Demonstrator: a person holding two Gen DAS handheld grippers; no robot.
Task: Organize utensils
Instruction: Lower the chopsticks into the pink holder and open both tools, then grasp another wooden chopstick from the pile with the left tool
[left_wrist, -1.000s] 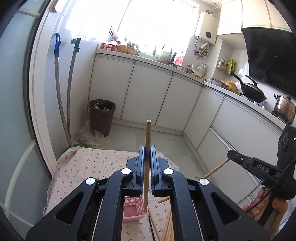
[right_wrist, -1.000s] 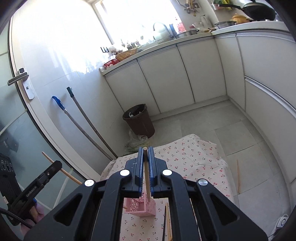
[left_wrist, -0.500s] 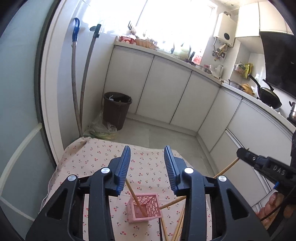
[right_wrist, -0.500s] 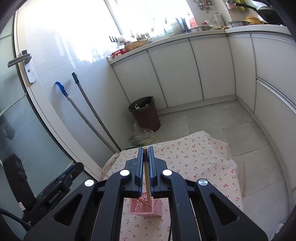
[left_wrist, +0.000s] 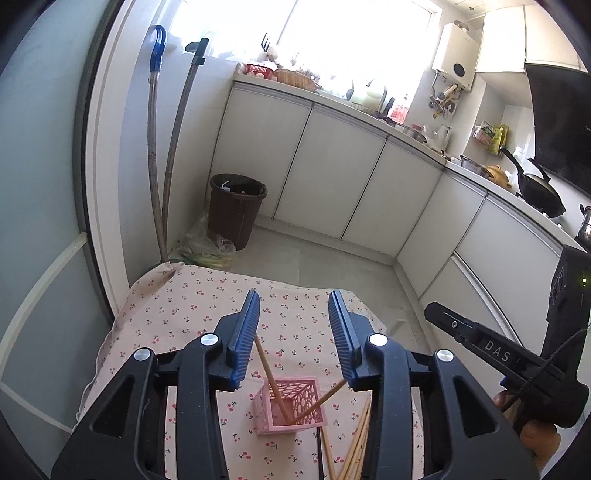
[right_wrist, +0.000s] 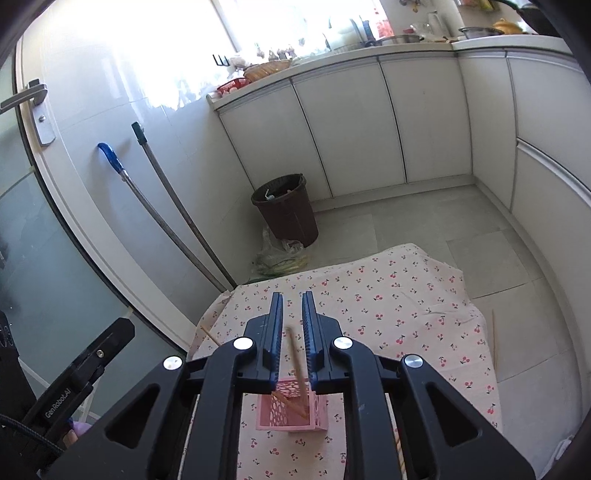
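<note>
A pink perforated holder (left_wrist: 291, 410) stands on the cherry-print cloth (left_wrist: 207, 295), below both grippers. Two wooden chopsticks lean inside it: one (left_wrist: 267, 373) to the left, one (left_wrist: 325, 398) to the right. My left gripper (left_wrist: 293, 332) is open wide above the holder, touching nothing. My right gripper (right_wrist: 292, 332) is open a little above the same holder (right_wrist: 291, 410); a chopstick (right_wrist: 297, 365) stands free between its jaws, its tip in the holder. Several loose chopsticks (left_wrist: 354, 446) lie on the cloth right of the holder. The right gripper also shows at the left view's right edge (left_wrist: 480, 347).
A brown waste bin (left_wrist: 236, 210) and a bag of greens (left_wrist: 207, 251) sit on the floor beyond the table. Two mop handles (left_wrist: 162, 147) lean against the wall at left. White cabinets (left_wrist: 332, 177) run along the back. One chopstick (right_wrist: 494, 339) lies on the floor at right.
My left gripper opened and dropped its chopstick into the pink holder. My right gripper then lowered, opened slightly and released its chopstick into the holder too.
</note>
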